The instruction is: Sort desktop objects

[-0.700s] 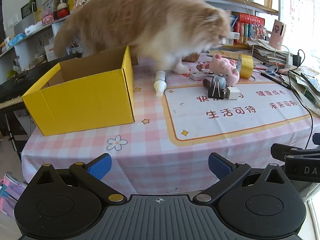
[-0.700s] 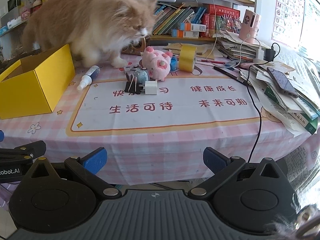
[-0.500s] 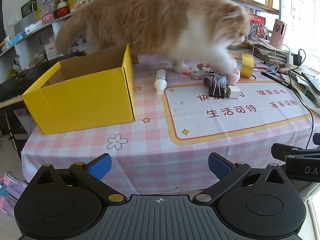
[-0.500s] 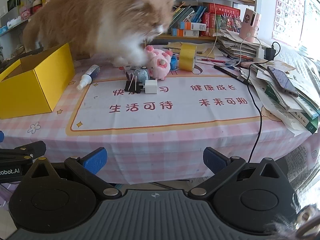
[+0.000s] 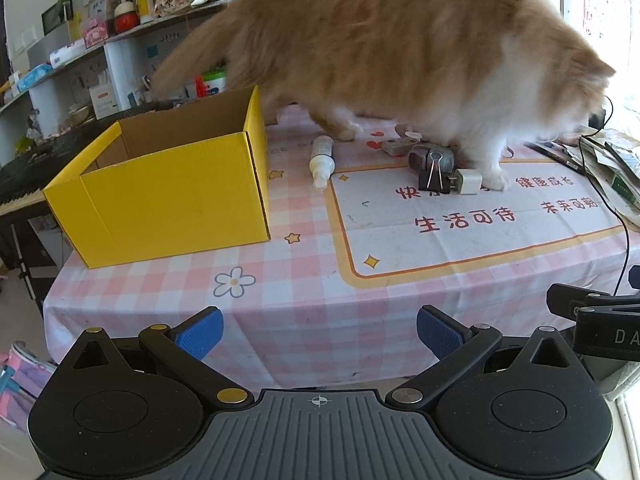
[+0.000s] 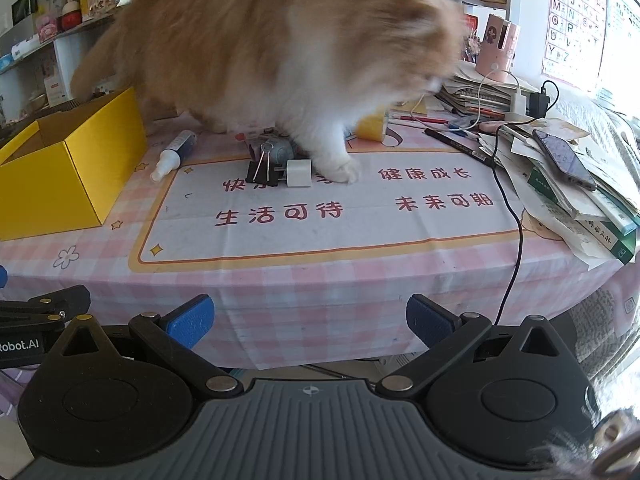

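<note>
Sorting not begun: both grippers' jaws gape empty at six o'clock, yellow box [image 5: 168, 184] looks bare, cat [image 6: 280, 52] straddling clutter at twelve.

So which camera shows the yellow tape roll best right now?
The right wrist view: part of the yellow tape roll shows behind the cat's front leg. In the left wrist view the cat hides it completely.

Both wrist cams sat low, just off the table's near edge [image 5: 280, 344], facing across it & tilted down. Left cam looked from nearer the yellow box [image 5: 168, 188]; right cam from nearer the paper pile [image 6: 580, 200]. Both shared the cat [image 6: 280, 40], binder clip [image 5: 434, 178], mat.
</note>
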`<state>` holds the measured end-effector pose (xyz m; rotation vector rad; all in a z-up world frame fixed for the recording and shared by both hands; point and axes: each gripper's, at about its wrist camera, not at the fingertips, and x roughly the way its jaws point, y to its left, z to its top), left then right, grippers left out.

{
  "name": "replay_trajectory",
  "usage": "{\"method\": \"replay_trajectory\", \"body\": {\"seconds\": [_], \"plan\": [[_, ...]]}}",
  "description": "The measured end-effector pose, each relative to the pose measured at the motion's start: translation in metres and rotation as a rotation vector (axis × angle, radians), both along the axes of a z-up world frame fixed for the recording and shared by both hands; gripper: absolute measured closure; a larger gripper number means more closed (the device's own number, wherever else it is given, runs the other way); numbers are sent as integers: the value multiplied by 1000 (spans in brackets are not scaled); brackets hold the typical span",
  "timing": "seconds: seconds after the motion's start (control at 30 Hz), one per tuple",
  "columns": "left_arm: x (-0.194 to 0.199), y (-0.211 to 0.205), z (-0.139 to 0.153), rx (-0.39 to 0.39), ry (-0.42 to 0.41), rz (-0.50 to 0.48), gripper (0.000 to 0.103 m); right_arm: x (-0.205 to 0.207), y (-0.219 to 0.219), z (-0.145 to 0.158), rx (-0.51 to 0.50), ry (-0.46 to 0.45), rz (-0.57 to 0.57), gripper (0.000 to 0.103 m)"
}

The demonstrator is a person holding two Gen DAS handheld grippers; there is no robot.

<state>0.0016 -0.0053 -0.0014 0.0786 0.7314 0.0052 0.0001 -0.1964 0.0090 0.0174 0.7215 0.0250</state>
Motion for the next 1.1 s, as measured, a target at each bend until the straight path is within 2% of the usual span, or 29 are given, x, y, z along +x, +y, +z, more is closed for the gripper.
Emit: {"method": "replay_trajectory", "body": {"seconds": [1.1], "plan": [[0,-1,0,2,2,0,0,1,-3,-1,3,3,1,0]]}}
